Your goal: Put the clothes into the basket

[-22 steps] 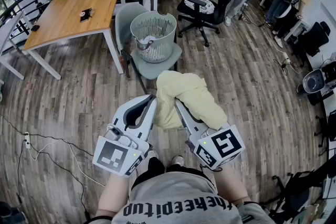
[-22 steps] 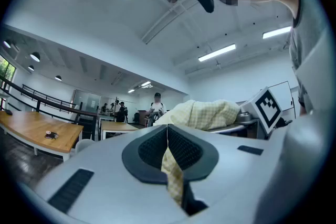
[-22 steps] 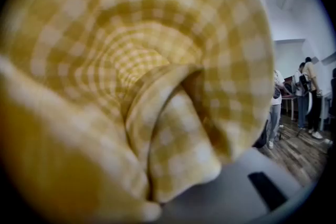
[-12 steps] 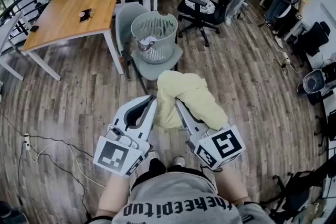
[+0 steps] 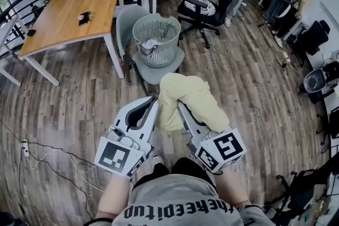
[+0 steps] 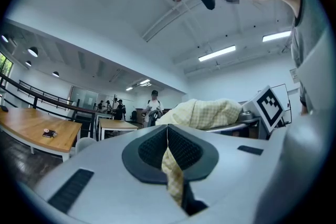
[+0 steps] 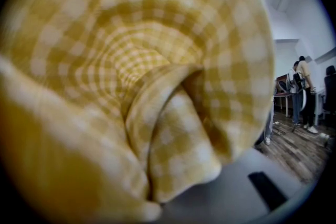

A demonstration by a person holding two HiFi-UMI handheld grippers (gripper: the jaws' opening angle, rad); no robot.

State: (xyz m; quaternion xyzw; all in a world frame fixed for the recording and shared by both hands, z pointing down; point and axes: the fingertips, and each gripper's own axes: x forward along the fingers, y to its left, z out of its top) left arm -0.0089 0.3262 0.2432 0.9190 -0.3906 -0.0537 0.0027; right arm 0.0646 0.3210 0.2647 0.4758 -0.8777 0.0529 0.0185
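Hardly anything has moved between the two tools since the earlier frame. Only the room has shifted slightly in the head view, so the person seems to have stepped a little toward the chair ahead.

Nearest, the left hand-held gripper (image 5: 152,105) has its jaws pressed together on a thin strip of the yellow checked cloth (image 5: 193,100). The right hand-held gripper (image 5: 181,106) is closed on a thick fold of the same cloth, and the soft bundle lies over its jaws and fills its own view. The cloth is therefore in the air, above the wooden floor (image 5: 79,108) and not yet over the target.

Farther on, the pale green slatted plastic basket (image 5: 168,51) stands on the seat of a grey-green chair (image 5: 170,70), with a white item (image 5: 150,44) already inside.

I think the weak point is the left pinch. It holds very little fabric, so a quick swing could pull the strip out and let that side drop. Much of the bundle only rests on the right tool, so if the jaws are opened before the cloth is fully above the rim, a part could hang outside or slide down to the floor. A push against the light basket might also shift it on the seat.
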